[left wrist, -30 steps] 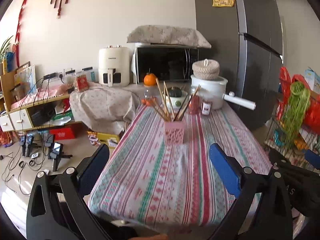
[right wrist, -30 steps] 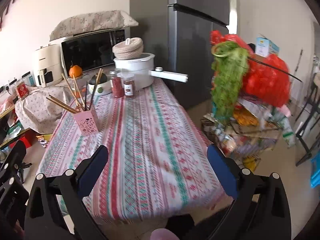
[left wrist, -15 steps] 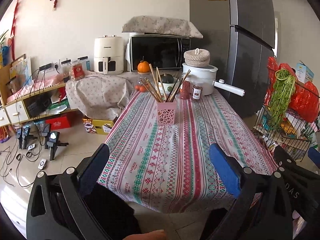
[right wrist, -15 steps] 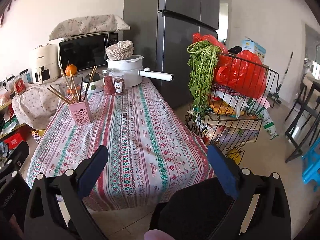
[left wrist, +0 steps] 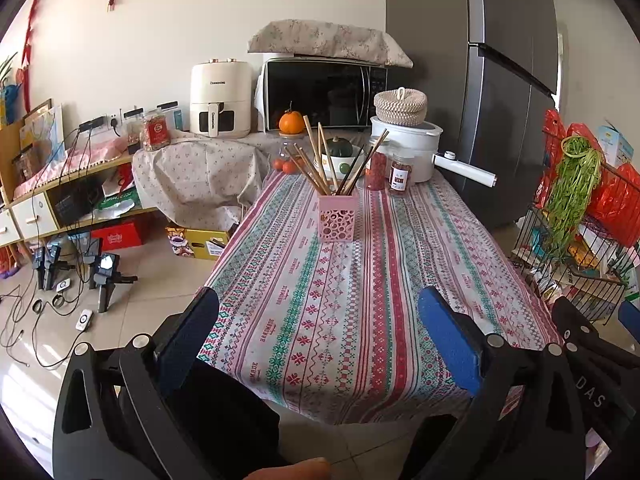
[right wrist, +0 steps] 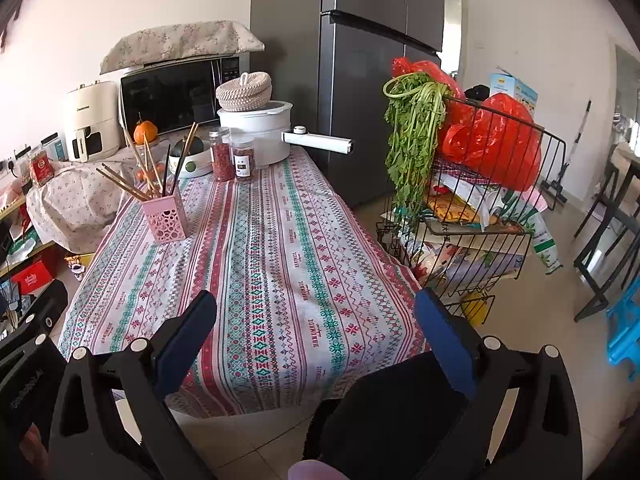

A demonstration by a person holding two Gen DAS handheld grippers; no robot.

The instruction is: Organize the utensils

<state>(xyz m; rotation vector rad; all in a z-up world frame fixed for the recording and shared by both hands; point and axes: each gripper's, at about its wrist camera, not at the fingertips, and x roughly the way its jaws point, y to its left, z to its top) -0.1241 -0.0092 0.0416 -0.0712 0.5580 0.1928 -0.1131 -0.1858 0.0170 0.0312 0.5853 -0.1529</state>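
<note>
Left wrist view: the left gripper (left wrist: 318, 320) is spread wide with nothing in it, held off the near edge of the striped tablecloth (left wrist: 360, 280). The chopsticks (left wrist: 320, 164) stand bunched in the pink holder (left wrist: 337, 218) mid-table, well apart from it. Right wrist view: right gripper (right wrist: 316, 318) is also gaping and empty, with the holder (right wrist: 165, 220) of chopsticks (right wrist: 148, 172) far off to its left, near two spice jars (right wrist: 234, 160).

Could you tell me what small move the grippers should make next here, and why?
Probably bring the left gripper forward over the striped tablecloth toward the pink perforated holder. Both it and the right gripper are open, empty and back at the table's near edge, while the wooden chopsticks splay loosely in that holder, out of reach.
</note>
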